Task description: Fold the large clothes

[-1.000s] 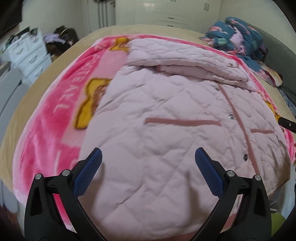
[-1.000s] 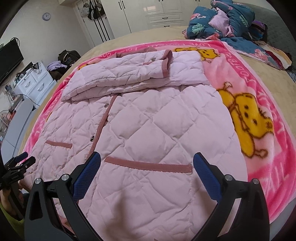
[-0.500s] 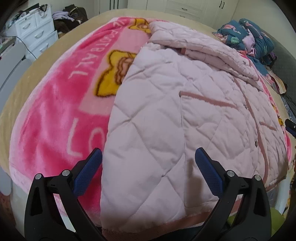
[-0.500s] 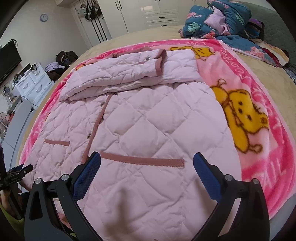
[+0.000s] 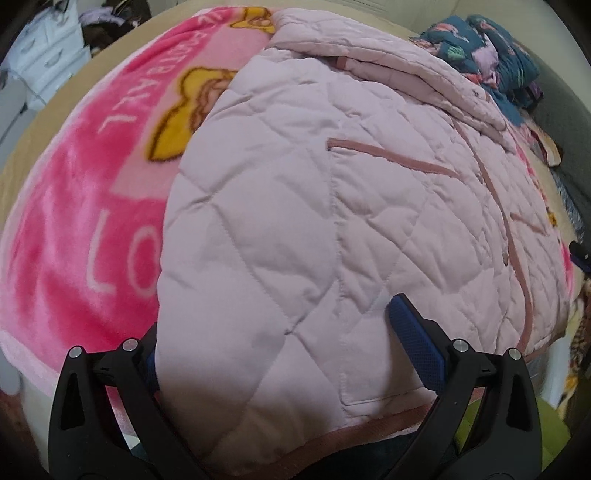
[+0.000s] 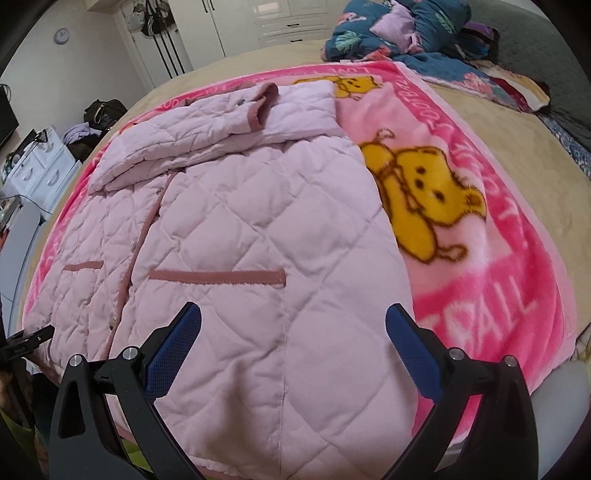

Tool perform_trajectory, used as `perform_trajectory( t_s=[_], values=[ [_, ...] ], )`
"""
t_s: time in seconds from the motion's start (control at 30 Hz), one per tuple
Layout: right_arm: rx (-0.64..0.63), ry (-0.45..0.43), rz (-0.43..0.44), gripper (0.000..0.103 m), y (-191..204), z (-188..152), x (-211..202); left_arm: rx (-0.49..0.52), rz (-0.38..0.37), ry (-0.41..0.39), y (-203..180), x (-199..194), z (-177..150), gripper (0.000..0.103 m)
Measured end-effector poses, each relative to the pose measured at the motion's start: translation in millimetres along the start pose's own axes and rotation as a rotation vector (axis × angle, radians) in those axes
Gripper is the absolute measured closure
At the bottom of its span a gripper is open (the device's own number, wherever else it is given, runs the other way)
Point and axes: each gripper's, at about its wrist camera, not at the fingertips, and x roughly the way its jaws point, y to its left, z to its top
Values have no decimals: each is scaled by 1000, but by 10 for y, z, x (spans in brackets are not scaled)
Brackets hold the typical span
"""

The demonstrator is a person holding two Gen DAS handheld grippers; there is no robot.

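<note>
A pale pink quilted coat (image 5: pixel 332 206) lies flat on a bright pink blanket (image 5: pixel 85 206), its sleeves folded across the chest at the far end. The coat (image 6: pixel 240 236) and the blanket (image 6: pixel 491 280) also show in the right wrist view. My left gripper (image 5: pixel 284 339) is open at the coat's near left hem corner; the left finger is tucked under the coat's edge and the right finger rests on top. My right gripper (image 6: pixel 291 332) is open over the coat's near right hem, empty.
The blanket covers a beige bed (image 6: pixel 480 122). A heap of dark floral bedding (image 6: pixel 399 26) lies at the far right. White drawers (image 6: pixel 40 166) and bags stand left of the bed. The left gripper shows at the left edge of the right wrist view (image 6: pixel 26 341).
My left gripper has moved down and left to the coat's hem corner, with one finger now under the edge. My right gripper has moved right and closer to the hem.
</note>
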Motion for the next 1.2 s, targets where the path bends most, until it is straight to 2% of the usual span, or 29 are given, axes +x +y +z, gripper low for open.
perform_trajectory(
  t_s=[0.17,0.43,0.7,0.93,0.97,1.0,1.03,1.1,1.13,1.17,1.2],
  values=[
    [-15,43,-5,4,-77,-130,13,60,5,-17,-102,-29,-7,9],
    [38,134,-5,4,-364,-457,23,144,-4,-17,-215,-52,-36,9],
    [49,199,68,4,-464,-751,52,148,-35,-8,-161,-79,-52,9],
    [97,206,159,7,-505,-943,77,146,-44,10,-66,-121,-108,9],
    [96,207,167,12,-505,-952,74,142,-47,11,-50,-126,-112,9],
    [101,207,186,22,-497,-971,59,135,-49,12,-24,-133,-115,9],
    [108,203,197,25,-492,-979,40,128,-51,14,0,-137,-118,9],
    [114,190,220,45,-460,-969,-20,112,-54,18,50,-141,-121,9],
    [112,178,233,50,-438,-952,-63,101,-60,21,75,-138,-118,9],
    [111,170,247,65,-421,-934,-95,92,-66,24,93,-135,-116,9],
    [112,154,274,73,-400,-894,-151,76,-76,28,121,-129,-112,9]
  ],
)
